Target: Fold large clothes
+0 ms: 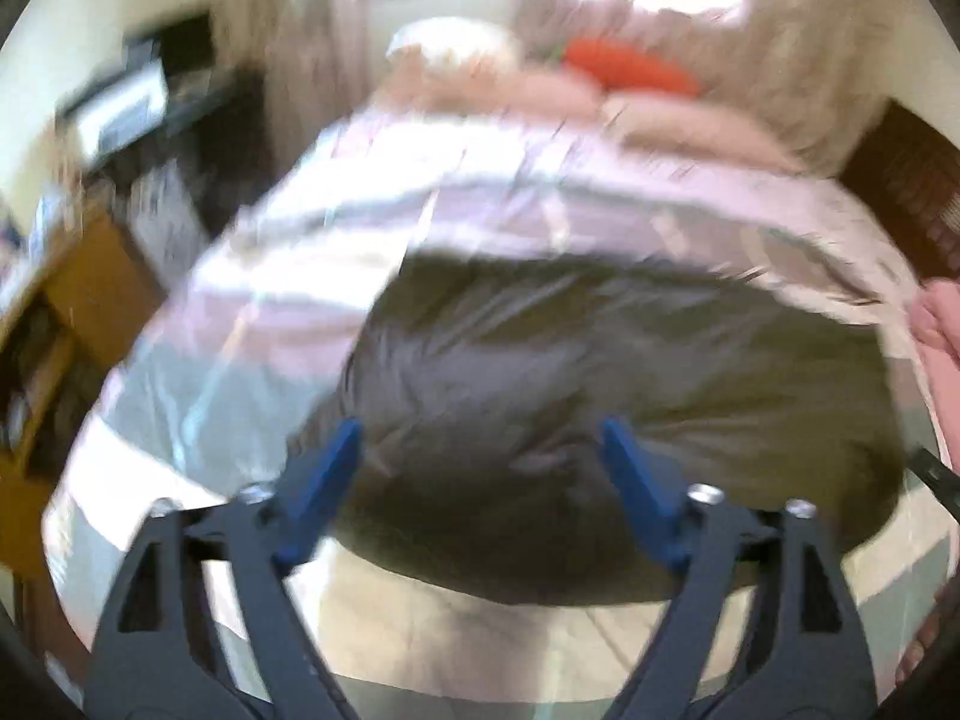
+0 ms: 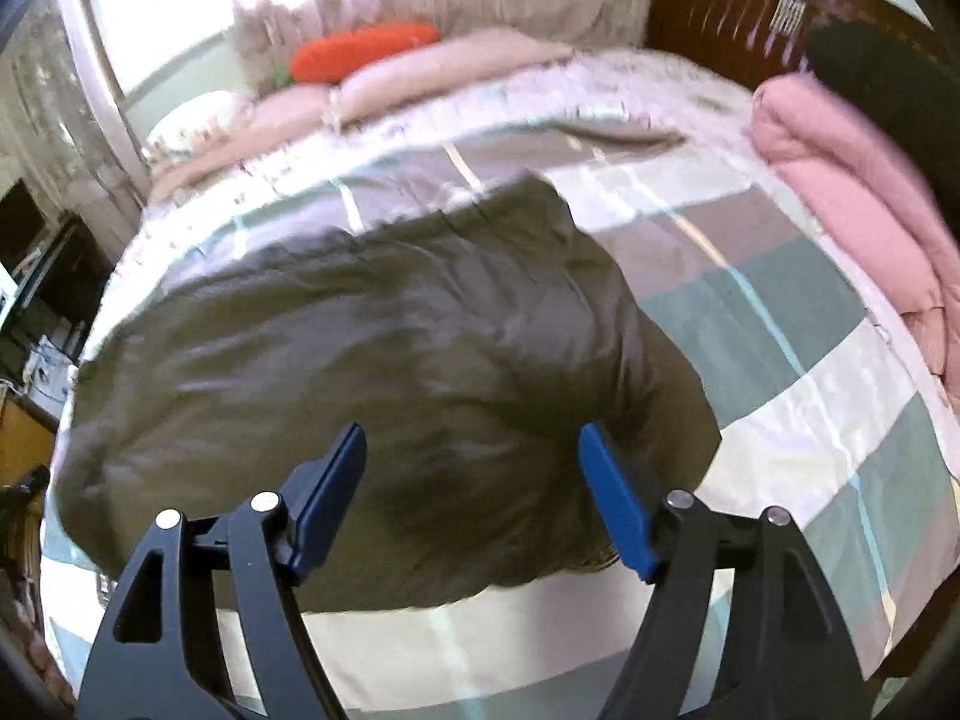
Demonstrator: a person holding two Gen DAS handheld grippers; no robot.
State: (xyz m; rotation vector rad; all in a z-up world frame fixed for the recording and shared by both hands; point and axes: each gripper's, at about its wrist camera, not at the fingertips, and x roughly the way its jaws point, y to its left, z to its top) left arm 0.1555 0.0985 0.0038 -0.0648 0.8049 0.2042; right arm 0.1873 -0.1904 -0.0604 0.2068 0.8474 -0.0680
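A large olive-brown padded garment lies in a folded, puffy heap on the checked bedspread. It also shows in the right wrist view, on the bedspread. My left gripper is open and empty, hovering over the garment's near edge. My right gripper is open and empty, over the garment's near right part. Neither touches the fabric. The left wrist view is blurred by motion.
A folded pink quilt lies at the bed's right side. Pink pillows and an orange cushion sit at the far end by the window. A dark wooden headboard is far right. A wooden cabinet stands left of the bed.
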